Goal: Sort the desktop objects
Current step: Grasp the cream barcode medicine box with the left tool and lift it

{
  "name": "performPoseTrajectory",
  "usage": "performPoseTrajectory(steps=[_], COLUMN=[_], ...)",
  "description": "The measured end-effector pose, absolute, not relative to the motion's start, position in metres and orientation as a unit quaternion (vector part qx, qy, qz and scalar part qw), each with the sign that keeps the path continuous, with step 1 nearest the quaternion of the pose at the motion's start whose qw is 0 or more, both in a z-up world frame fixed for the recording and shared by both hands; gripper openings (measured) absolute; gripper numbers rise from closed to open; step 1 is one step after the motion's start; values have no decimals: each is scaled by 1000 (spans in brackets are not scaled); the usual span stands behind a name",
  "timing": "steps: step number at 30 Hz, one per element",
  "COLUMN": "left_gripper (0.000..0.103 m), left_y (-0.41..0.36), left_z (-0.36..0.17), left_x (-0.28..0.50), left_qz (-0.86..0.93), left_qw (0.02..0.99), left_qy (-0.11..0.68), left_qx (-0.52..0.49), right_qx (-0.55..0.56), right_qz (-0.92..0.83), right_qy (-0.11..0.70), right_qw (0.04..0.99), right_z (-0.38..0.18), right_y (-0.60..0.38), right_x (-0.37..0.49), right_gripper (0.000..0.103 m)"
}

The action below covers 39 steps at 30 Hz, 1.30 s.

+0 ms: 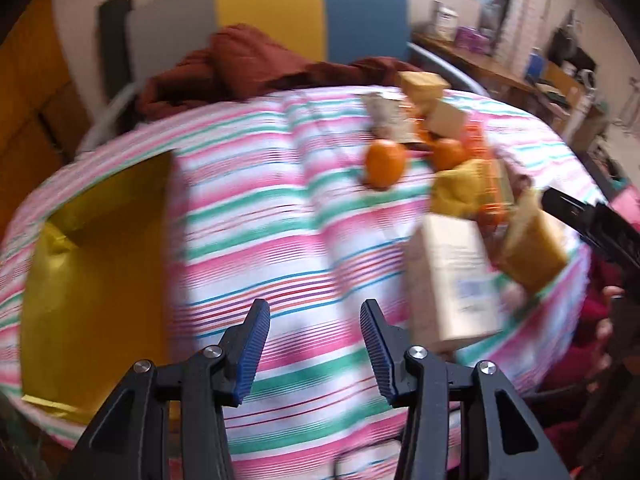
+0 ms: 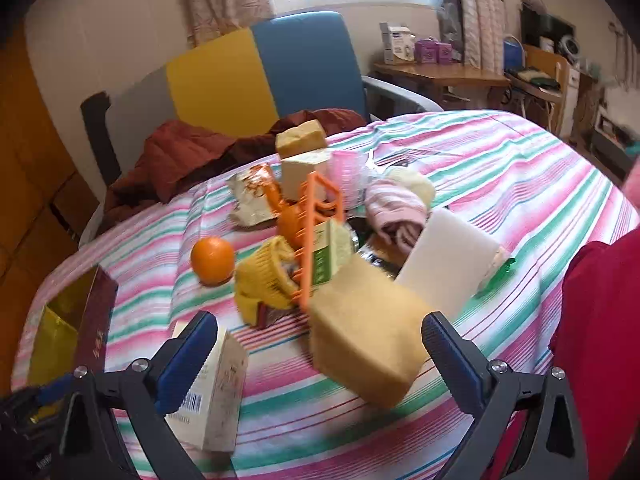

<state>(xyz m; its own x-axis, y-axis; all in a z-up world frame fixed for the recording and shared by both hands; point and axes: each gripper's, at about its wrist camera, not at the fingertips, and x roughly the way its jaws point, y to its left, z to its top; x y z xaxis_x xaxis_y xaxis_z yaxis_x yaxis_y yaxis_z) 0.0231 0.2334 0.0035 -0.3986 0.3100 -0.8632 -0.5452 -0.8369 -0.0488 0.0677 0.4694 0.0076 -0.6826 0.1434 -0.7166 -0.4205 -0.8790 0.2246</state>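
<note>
A broad band of bare striped tablecloth (image 1: 280, 240) lies open between the gold-lined box (image 1: 96, 280) at left and the heaped clutter at right, where a pale carton (image 1: 452, 276), a tan block (image 2: 364, 344) and an orange (image 2: 212, 260) crowd the way.

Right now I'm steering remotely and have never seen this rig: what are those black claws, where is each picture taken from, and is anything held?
No robot: a person holds two hand grippers, each with a fisheye camera looking along its fingers. One view shows the left gripper, open over the striped tablecloth, holding nothing. The other shows the right gripper, open wide, with a tan block between its fingers, apparently untouched. Nearby: a cream carton, an orange, an orange rack, a gold-lined box.
</note>
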Motion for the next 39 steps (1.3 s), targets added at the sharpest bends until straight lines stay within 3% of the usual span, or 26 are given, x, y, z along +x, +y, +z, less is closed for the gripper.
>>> performPoseTrajectory(steps=[2, 9, 14, 18, 23, 27, 33, 35, 37, 38, 39], left_gripper=[48, 48, 48, 53, 55, 70, 79, 79, 68, 55, 52], left_y=[250, 302, 321, 331, 332, 320, 272, 256, 245, 241, 236], left_z=[4, 1, -11, -15, -17, -16, -19, -20, -21, -20, -18], left_x=[21, 18, 16, 21, 20, 23, 2, -9, -17, -20, -22], left_qz=[818, 788, 764, 759, 756, 779, 802, 807, 809, 807, 801], left_qw=[284, 337, 359, 370, 364, 363, 320, 296, 273, 271, 280], left_qy=[109, 143, 143, 151, 133, 159, 120, 100, 81, 63, 30], left_qx=[-488, -494, -516, -515, -528, -486, -490, -501, -514, -521, -528], right_qx=[-366, -346, -301, -291, -349, -427, -431, -427, -417, -416, -415], right_qz=[883, 865, 883, 885, 863, 832, 828, 831, 838, 840, 841], right_qy=[244, 296, 261, 251, 257, 258, 267, 264, 257, 255, 254], right_qw=[161, 211, 247, 262, 257, 243, 241, 240, 240, 238, 237], right_z=[9, 38, 69, 77, 62, 33, 26, 27, 29, 30, 31], right_y=[485, 527, 535, 550, 565, 569, 572, 569, 566, 565, 564], right_x=[69, 77, 100, 109, 93, 67, 55, 54, 54, 55, 56], right_gripper=[103, 103, 103, 103, 103, 103, 103, 103, 103, 103, 103])
